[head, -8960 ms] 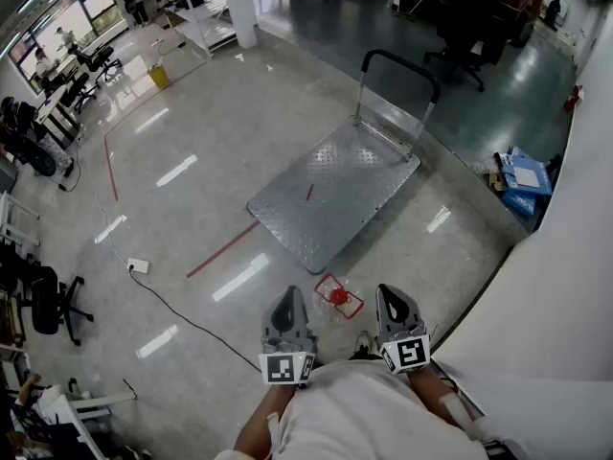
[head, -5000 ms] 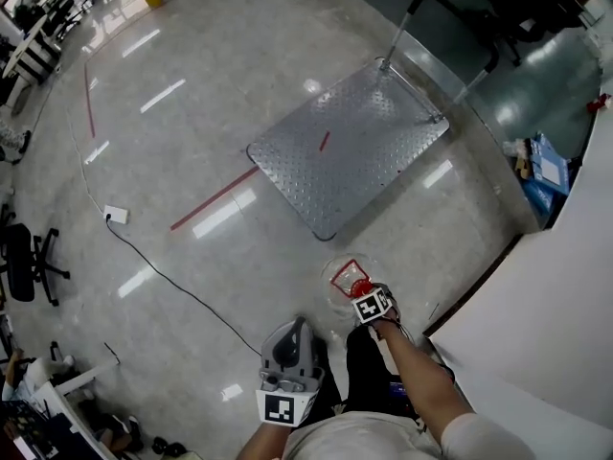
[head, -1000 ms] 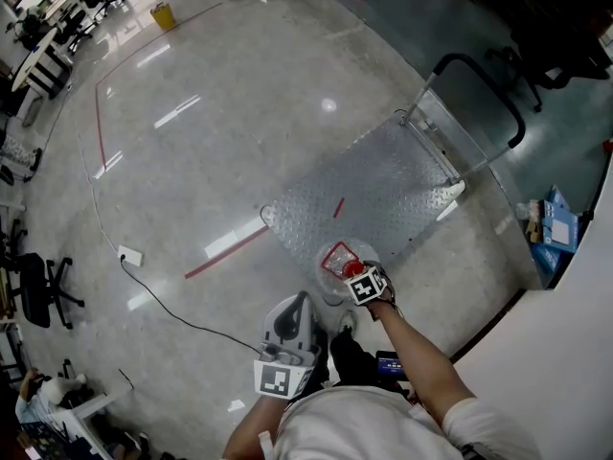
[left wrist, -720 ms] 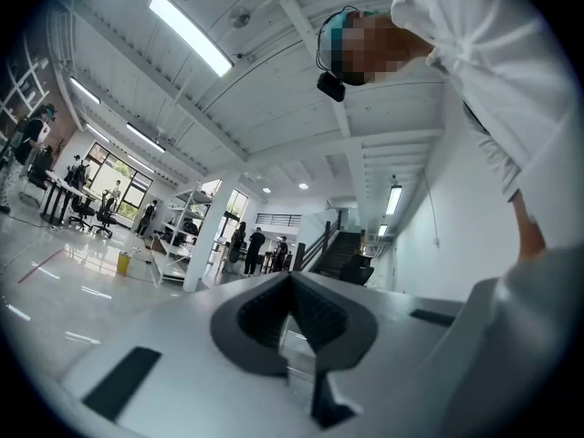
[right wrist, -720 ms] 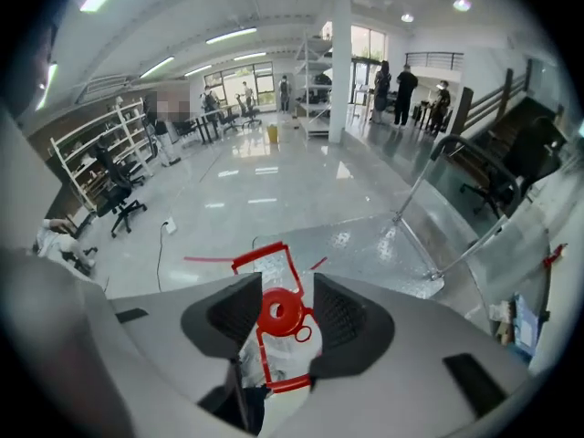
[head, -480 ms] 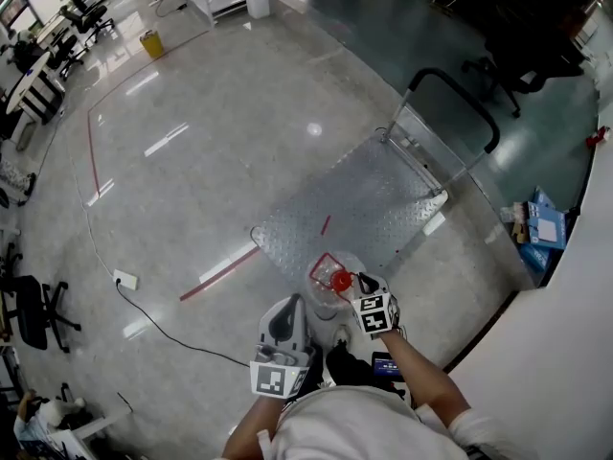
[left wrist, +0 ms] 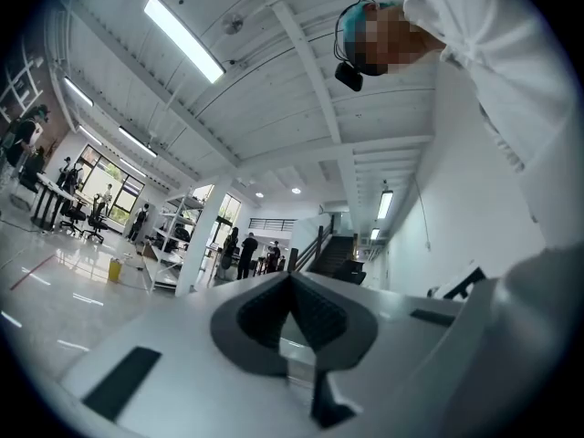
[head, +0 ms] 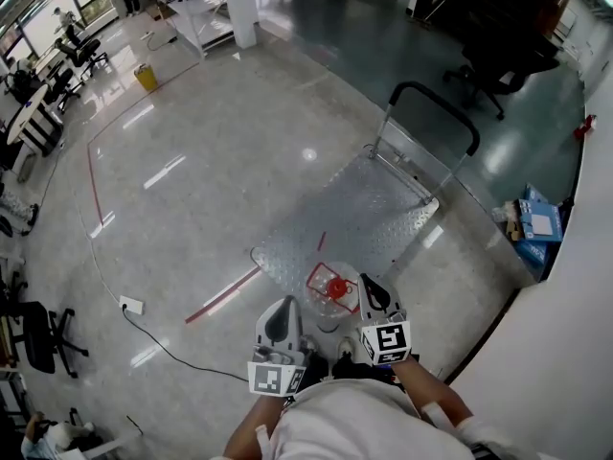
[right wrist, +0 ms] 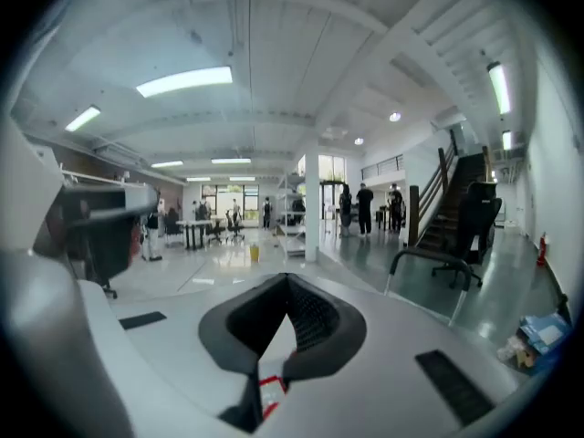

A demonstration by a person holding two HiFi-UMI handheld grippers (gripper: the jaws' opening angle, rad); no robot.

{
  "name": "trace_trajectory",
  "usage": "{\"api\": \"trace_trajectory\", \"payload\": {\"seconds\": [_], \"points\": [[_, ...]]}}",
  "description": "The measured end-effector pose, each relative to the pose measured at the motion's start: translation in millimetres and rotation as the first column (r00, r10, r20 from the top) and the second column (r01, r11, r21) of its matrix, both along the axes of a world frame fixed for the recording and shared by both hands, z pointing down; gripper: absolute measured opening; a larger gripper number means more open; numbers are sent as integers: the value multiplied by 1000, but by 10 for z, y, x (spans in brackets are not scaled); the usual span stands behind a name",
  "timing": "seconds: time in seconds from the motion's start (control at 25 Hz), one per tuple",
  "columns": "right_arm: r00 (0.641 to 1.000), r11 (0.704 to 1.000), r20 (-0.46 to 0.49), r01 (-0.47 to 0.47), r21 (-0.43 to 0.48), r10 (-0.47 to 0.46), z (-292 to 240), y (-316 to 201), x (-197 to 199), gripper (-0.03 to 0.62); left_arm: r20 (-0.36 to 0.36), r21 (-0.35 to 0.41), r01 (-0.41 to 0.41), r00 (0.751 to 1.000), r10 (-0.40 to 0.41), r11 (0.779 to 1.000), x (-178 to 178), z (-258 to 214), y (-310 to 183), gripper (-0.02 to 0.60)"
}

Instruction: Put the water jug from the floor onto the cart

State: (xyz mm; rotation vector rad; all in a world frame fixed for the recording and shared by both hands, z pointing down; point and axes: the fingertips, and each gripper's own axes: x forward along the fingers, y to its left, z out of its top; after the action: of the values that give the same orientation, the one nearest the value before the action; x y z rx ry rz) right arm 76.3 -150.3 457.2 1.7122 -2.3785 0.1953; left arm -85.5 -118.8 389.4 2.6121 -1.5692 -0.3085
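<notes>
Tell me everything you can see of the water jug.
The water jug is a clear, plastic-looking bottle seen from above, with a red cap and a thin red square handle at its top. It stands upright at the near corner of the cart, seemingly on its metal deck. The right tool, shut and empty, sits just beside it; contact can't be judged.

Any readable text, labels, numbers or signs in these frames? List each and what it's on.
No text can be read in any view.
Red-bordered patch on the water jug: too small to read.
White labels on the blue boxes: too small to read.
Marker cubes: black-and-white square code patterns only, no letters or digits.
</notes>
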Motion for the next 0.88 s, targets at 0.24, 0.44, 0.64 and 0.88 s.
{"api": "trace_trajectory", "payload": {"seconds": [0.24,0.44,0.64,0.88], "points": [[998,959,61,12,284,-31,-964,434,19,12,6,37,0,1000,0,999,57,-120,38,3],[997,969,65,20,247,-37,-799,552,66,11,2,41,-3,1000,3,999,128,-119,37,3],[997,964,52,45,263,-61,-872,566,25,11,10,57,-12,1000,11,998,145,-179,69,3],[996,960,54,53,276,-71,-915,613,-10,11,6,60,-11,1000,10,998,130,-202,114,3]]}}
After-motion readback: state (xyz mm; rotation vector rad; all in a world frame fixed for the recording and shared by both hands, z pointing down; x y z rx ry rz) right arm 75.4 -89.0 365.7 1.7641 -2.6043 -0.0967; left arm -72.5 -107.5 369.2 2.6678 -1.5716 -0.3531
